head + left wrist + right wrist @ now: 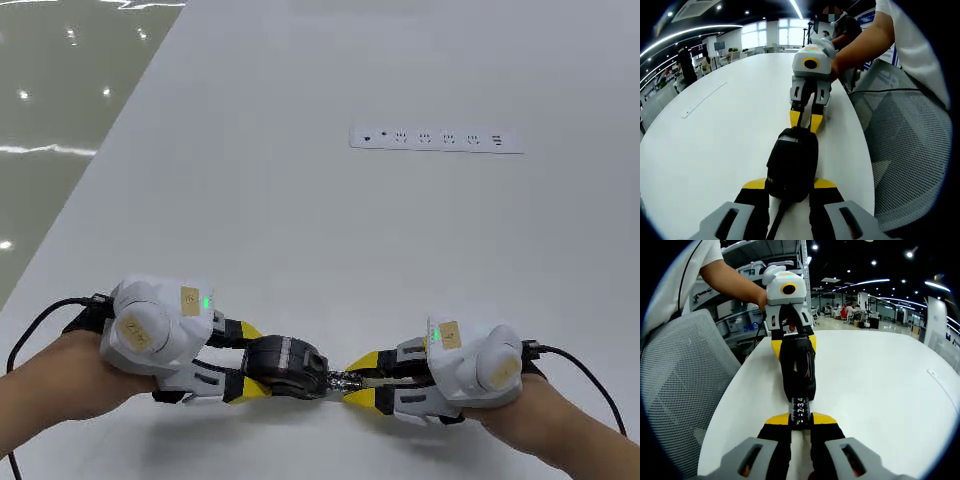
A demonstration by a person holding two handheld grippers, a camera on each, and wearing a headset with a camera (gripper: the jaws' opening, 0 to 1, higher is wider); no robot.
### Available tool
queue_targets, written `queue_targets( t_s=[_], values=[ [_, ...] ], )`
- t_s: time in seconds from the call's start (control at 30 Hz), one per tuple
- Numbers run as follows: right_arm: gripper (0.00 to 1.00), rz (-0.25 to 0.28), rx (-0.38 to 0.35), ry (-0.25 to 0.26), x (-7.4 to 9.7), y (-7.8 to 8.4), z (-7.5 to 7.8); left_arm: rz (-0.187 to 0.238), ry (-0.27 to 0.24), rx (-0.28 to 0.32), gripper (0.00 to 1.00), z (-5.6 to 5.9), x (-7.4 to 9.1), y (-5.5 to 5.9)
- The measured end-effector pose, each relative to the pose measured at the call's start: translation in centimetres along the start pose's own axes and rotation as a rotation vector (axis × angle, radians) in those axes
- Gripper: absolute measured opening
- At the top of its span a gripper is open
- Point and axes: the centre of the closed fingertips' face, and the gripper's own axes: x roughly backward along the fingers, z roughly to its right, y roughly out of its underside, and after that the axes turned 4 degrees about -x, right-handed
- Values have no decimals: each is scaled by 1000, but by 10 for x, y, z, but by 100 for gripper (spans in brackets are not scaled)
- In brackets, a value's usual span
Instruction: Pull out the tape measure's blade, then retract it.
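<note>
Progress: by my reading the pull has only begun. A short stretch of blade (800, 411) shows outside the case. Most of the draw is left to do, and so is the whole retraction.
Tape measure (287, 366): a black, rounded case lying low in the head view, left of centre, on the counter (300, 200).
Blade: pale, with the numerals 2, 3 and 4 readable in the right gripper view, running straight from the case mouth.
Left gripper (245, 362): yellow-tipped jaws clenched on either side of the case.
Right gripper (362, 378): jaws pinched on the blade's end, just beside the case.
Counter: white and plain, with a power strip (436, 139) in the upper right of the head view, well apart.
Chair (910, 130): grey mesh back at the right of the left gripper view.
</note>
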Motion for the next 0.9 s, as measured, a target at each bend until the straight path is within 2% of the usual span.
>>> queue_targets(
  t_s=[0.33,0.9],
  values=[
    [11,-30,7,11,23,10,4,-10,-3,1,27,0,0,0],
    [11,-88,-8,42,65,36,7,-14,-1,-8,27,0,0,0]
  ],
)
